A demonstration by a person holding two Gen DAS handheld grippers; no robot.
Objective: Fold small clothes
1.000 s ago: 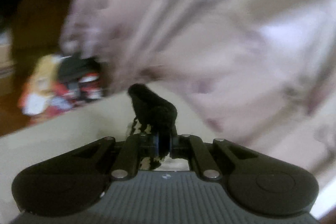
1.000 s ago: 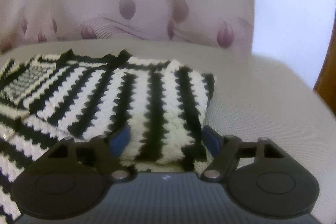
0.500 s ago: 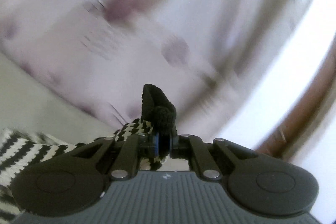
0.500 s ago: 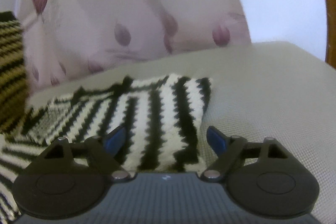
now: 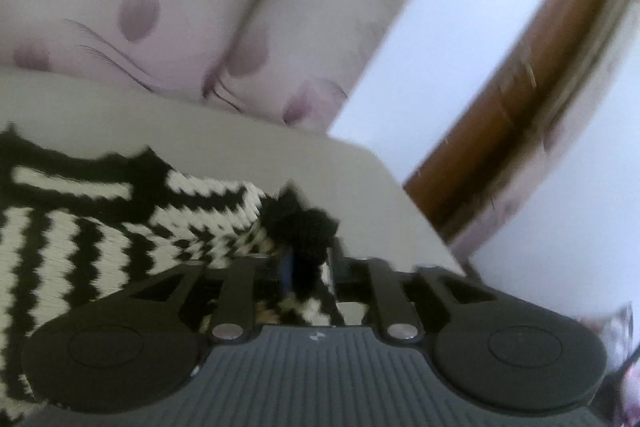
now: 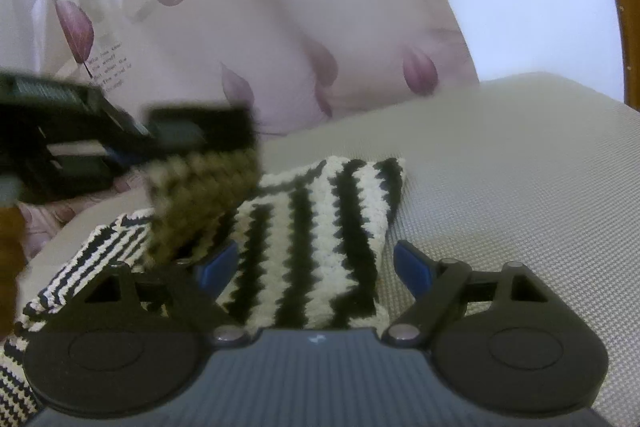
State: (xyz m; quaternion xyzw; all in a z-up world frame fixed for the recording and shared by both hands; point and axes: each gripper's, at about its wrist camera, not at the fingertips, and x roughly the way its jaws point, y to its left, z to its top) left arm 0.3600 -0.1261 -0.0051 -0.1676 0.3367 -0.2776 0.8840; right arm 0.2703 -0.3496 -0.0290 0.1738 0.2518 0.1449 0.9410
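A black-and-white striped knit garment (image 6: 320, 239) lies folded on a grey tabletop (image 6: 500, 167). The right gripper (image 6: 316, 267) hovers over its near edge, fingers wide — gripping nothing. The left gripper (image 5: 308, 267), fingers just parting, has the garment's black edge loosely between them.

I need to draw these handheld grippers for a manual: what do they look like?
Both match: the left gripper and the right gripper have a grey ribbed body with a small white mark, black rounded side lobes, black link arms on silver pins, and blue pads.
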